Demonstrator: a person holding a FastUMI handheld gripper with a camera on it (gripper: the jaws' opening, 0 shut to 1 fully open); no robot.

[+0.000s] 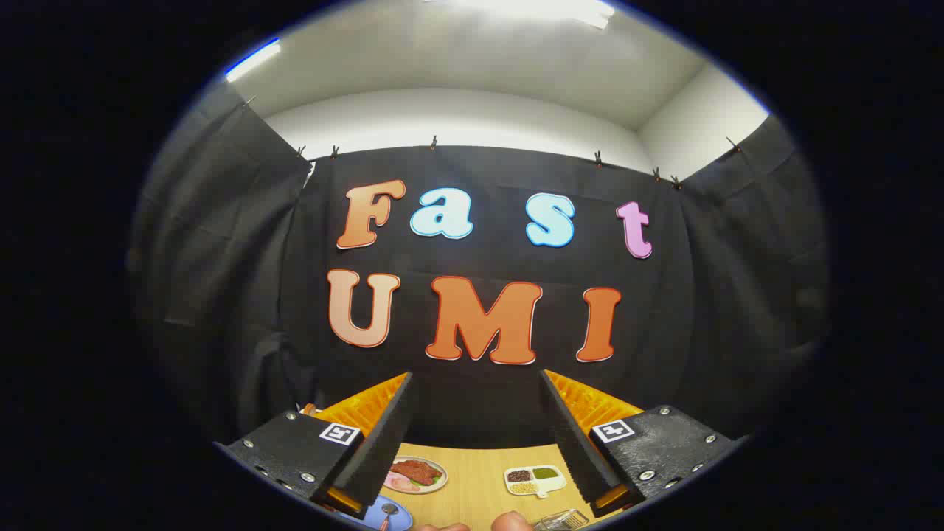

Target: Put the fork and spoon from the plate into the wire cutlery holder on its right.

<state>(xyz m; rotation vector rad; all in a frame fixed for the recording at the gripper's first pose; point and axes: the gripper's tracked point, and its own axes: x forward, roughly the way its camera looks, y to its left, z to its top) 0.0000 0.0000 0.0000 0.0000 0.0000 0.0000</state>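
While the gripper [476, 413] hangs high above the wooden table [476, 487] with its fingers spread wide and nothing between them, the job looks barely begun, as far as can be judged. Below and between the fingers lies the blue plate [387, 515], just under the left finger, with a spoon [388, 512] resting on it; the fork cannot be made out. A corner of the wire cutlery holder [564, 520] shows to the plate's right, beneath the right finger, and whether anything is in it cannot be told. Both pieces probably remain to be moved. Farther back on the table sit a dish of food [417, 474] and a small divided tray [535, 480] of condiments, well clear of the route. A person's fingertips [509, 523] rest on the table between plate and holder, right where the cutlery would have to cross.
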